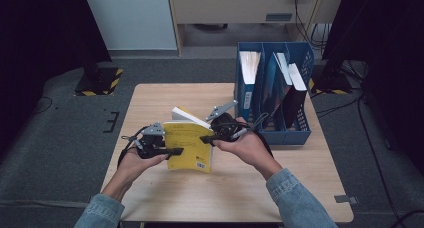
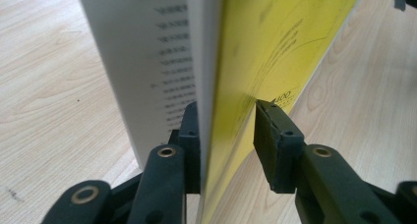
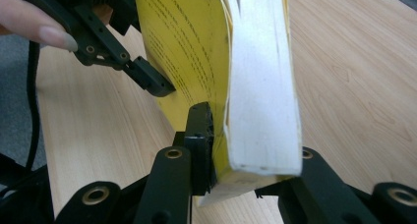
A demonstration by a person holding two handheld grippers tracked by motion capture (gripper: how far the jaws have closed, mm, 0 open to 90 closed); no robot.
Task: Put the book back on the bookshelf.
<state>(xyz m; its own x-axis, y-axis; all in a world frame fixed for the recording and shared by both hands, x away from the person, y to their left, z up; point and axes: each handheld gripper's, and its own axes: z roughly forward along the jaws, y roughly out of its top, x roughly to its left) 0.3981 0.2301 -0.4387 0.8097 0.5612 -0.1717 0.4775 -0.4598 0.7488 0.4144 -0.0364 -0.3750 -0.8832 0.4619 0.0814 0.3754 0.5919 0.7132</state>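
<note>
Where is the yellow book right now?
In the high view, the yellow book is above the table's near middle, between both grippers, left of the blue file rack.

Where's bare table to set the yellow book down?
Free: the wood on the left of the table, between its far edge and the left claw, and the near strip by the sleeves. Crowded: the right side, where the blue file rack stands beside the right claw.

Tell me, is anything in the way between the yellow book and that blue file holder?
Nothing visible blocks it. The yellow book is held above the table by the right gripper, and bare wood lies between it and the blue file holder.
</note>
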